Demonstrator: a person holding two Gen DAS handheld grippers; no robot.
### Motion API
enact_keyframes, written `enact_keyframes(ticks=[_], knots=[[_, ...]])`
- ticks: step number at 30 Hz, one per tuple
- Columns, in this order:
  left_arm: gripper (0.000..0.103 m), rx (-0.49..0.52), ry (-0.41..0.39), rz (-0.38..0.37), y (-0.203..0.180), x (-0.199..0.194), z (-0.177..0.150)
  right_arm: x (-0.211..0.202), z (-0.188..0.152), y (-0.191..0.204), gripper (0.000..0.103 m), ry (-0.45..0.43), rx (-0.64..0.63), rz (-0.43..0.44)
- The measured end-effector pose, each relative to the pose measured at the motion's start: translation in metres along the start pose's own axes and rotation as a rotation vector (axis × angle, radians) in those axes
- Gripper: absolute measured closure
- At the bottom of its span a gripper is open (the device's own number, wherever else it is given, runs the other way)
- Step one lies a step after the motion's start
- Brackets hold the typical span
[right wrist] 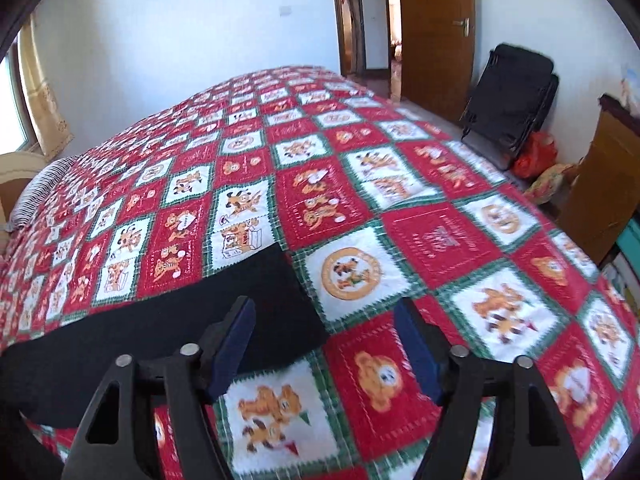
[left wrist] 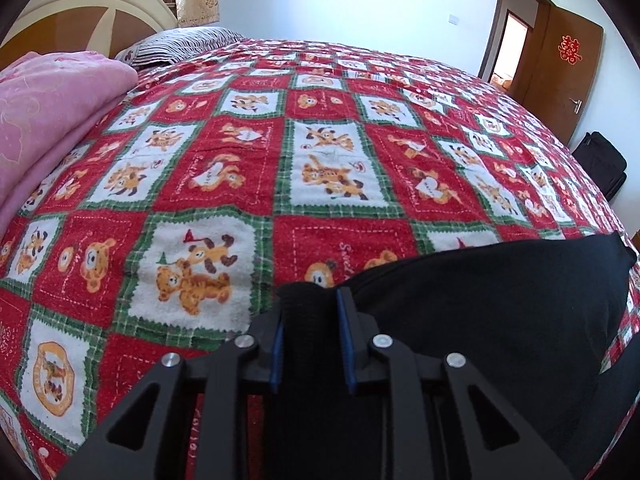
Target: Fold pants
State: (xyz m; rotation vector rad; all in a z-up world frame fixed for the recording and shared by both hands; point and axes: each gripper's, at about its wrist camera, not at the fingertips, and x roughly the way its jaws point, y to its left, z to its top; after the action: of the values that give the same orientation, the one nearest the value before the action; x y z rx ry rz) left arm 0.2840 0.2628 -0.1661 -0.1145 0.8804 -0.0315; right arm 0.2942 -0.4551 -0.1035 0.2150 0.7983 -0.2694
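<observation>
The left gripper [left wrist: 311, 304] is clamped on the black fabric pants [left wrist: 480, 292], which stretch rightward. The right gripper [right wrist: 326, 344], fingers apart, hovers over their far end.

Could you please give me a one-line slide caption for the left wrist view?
Left gripper shut on black pants lying across the bear-print bedspread.

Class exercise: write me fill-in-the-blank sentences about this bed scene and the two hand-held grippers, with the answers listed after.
1. The left hand-held gripper is shut on the ____ pants.
2. The right hand-held gripper has its jaws ____.
3. Beside the striped pillow lies a folded ____ blanket.

Missing words: black; open; pink
</observation>
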Motion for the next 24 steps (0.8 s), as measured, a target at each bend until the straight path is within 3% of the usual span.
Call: enact_keyframes(ticks=[13, 19, 20, 21, 22, 23, 24], knots=[[0.071, -0.002, 0.018, 0.035, -0.003, 0.004, 0.000, 0.090, 0.027, 0.029, 0.026, 0.100, -0.066, 0.028], [0.071, 0.021, 0.021, 0.039, -0.006, 0.005, 0.000, 0.108, 0.025, 0.040, 0.028, 0.131, -0.114, 0.005], [0.071, 0.024, 0.020, 0.038, -0.007, 0.005, 0.001, 0.105, 0.025, 0.041, 0.046, 0.127, -0.120, 0.022], [0.076, 0.031, 0.017, 0.037, -0.007, 0.004, 0.001, 0.102, 0.026, 0.041, 0.082, 0.118, -0.124, 0.031], [0.079, 0.044, 0.003, 0.022, -0.008, 0.001, 0.001, 0.097, 0.026, 0.041, 0.093, 0.110, -0.125, 0.032], [0.087, 0.048, -0.008, 0.012, -0.009, -0.002, 0.001, 0.092, 0.026, 0.041, 0.095, 0.105, -0.126, 0.037], [0.088, 0.054, -0.015, 0.007, -0.010, -0.004, 0.000, 0.085, 0.025, 0.040, 0.096, 0.100, -0.129, 0.047]])
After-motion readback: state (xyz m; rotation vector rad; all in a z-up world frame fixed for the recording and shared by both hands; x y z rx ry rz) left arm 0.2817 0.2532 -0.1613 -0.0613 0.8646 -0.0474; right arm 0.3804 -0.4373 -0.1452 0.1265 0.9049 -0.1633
